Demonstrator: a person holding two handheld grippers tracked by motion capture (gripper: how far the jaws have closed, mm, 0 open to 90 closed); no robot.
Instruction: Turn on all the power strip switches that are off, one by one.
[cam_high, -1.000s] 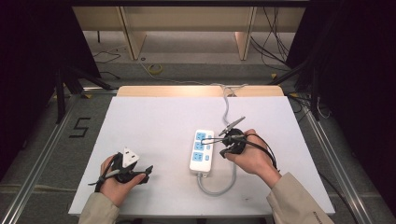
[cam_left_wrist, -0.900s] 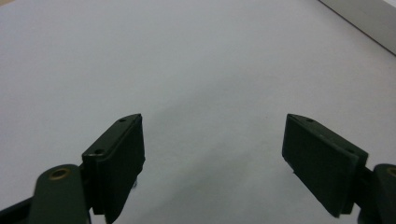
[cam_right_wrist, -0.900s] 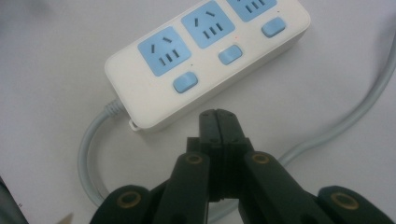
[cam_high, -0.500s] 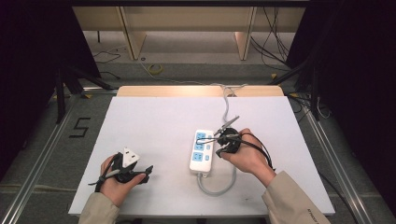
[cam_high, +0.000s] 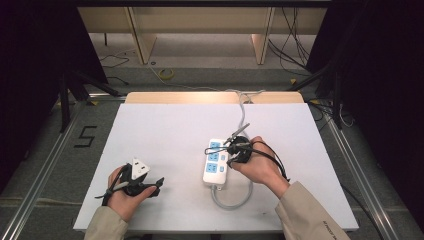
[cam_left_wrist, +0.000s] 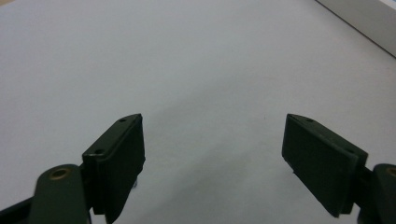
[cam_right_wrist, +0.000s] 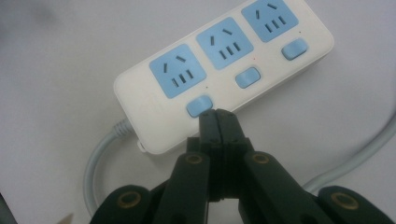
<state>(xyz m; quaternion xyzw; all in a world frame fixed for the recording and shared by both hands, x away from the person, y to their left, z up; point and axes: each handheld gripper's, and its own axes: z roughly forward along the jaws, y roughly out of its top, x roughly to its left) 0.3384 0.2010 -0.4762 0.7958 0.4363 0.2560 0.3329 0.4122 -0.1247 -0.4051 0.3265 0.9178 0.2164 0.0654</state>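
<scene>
- The white surface filled the middle of the high view.
- A white power strip with three blue sockets lay just right of its centre.
- The right claw, jaws closed on nothing, touched the nearest blue switch.
- The left claw gaped open, empty, lower left.

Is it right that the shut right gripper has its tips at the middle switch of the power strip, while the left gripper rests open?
Not quite. The right gripper is shut, but its tips are at the end switch, the one nearest the cable end of the power strip, not the middle switch; the right gripper view shows this. The left gripper is indeed open.
</scene>
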